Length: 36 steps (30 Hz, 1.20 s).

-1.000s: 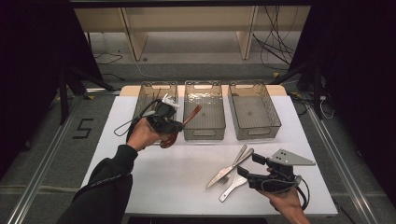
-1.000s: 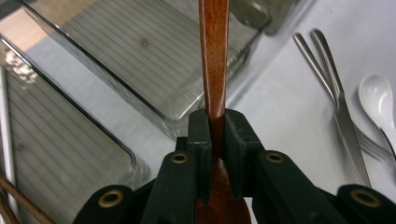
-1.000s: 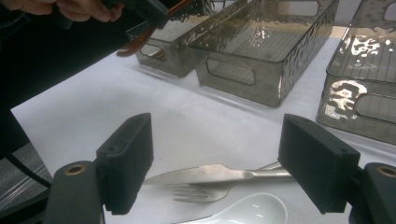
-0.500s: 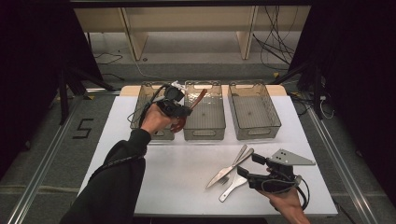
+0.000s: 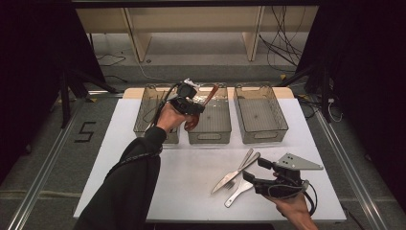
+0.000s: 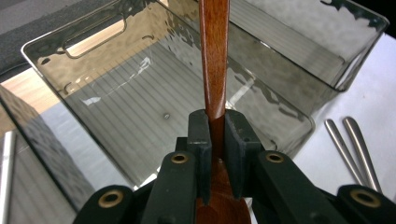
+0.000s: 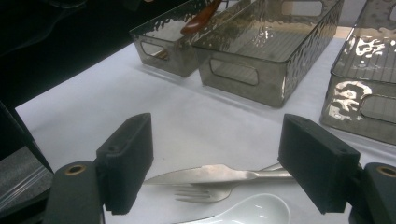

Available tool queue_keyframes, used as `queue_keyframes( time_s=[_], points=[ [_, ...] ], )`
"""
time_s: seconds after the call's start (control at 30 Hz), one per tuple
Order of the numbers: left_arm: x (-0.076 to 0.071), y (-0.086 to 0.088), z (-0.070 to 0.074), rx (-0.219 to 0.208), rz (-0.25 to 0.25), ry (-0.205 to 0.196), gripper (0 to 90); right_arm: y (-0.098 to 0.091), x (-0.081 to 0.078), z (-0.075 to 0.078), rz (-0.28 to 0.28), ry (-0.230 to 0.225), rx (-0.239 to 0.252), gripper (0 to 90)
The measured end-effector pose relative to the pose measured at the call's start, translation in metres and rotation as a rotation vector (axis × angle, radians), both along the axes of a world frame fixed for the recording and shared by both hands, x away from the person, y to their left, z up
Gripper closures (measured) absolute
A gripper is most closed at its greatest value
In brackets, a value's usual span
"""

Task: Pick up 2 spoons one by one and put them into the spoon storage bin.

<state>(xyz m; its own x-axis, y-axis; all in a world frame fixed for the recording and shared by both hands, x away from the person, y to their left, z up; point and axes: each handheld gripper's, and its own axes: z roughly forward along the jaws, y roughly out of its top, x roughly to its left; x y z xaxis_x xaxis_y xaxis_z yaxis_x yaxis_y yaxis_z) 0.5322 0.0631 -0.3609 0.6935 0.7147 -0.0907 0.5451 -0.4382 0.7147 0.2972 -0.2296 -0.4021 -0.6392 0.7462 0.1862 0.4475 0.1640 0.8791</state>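
Left tongs (image 5: 195,108): clamping a wooden spoon (image 6: 214,60), holding it over the middle bin (image 5: 209,125). Right tongs (image 7: 217,163): standing wide apart, gripping nothing, hovering near a knife (image 7: 219,174), a fork (image 7: 203,192) and a white spoon (image 7: 252,210), all lying on the surface (image 5: 191,163) well in front of the middle bin.

Room: grey floor (image 5: 43,158) marked with a "5" (image 5: 84,132). Wooden shelving (image 5: 191,21), loose cables (image 5: 282,45) behind; dark surroundings.
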Motion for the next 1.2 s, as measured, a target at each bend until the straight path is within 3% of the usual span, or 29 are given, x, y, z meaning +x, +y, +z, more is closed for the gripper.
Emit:
queue_keyframes(
  time_s=[0.6,0.97,1.2],
  points=[
    [0.016,-0.008,-0.016,-0.018,0.031,0.011,80.8,-0.001,0.0,0.001,0.002,0.0,0.003,26.9],
    [0.017,-0.01,-0.024,-0.023,0.051,0.011,78.9,0.001,0.0,0.0,0.006,0.008,0.004,27.0],
    [0.012,-0.006,-0.018,-0.025,0.053,0.025,56.2,-0.001,0.0,0.0,0.003,0.008,0.006,26.9]
  ],
)
